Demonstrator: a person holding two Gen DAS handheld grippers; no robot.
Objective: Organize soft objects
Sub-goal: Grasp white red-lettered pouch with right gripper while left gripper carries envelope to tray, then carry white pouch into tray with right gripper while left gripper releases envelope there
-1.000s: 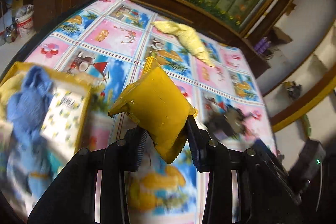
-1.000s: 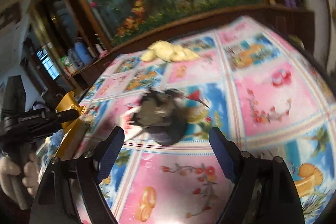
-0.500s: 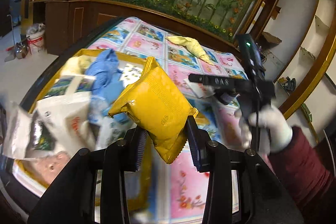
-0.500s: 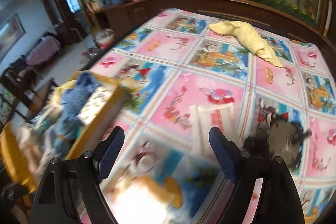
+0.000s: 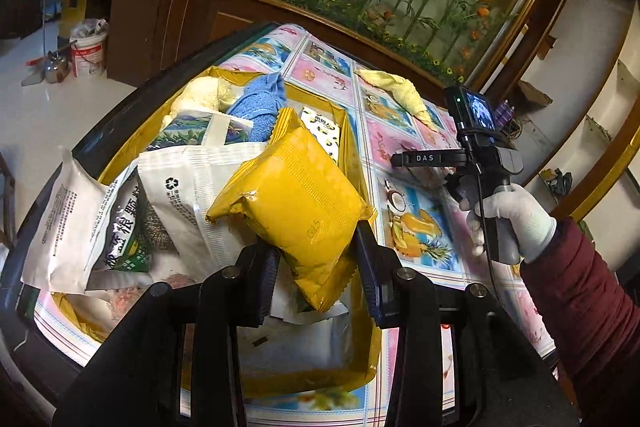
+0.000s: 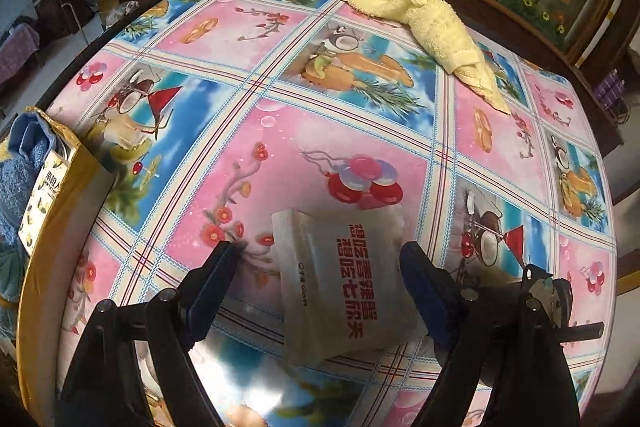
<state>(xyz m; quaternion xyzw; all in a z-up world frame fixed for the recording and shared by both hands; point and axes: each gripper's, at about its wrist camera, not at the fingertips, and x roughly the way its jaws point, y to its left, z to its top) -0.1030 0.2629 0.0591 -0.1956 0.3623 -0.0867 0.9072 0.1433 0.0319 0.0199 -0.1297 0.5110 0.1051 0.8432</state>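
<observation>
Box (image 5: 356,163) lies directly under your left gripper (image 5: 316,263), which pinches the yellow packet (image 5: 296,203), while your wide-open, empty right gripper (image 6: 320,275) straddles the white pouch (image 6: 344,283) on the tablecloth (image 6: 280,131).

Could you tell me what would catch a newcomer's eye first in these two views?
Probably the bright yellow packet pinched in the left gripper, held above the gold box crammed with bags and a blue towel. Next, the white pouch with red lettering lying on the cartoon tablecloth between the open right gripper's fingers, and the pale yellow towel near the far edge.
</observation>
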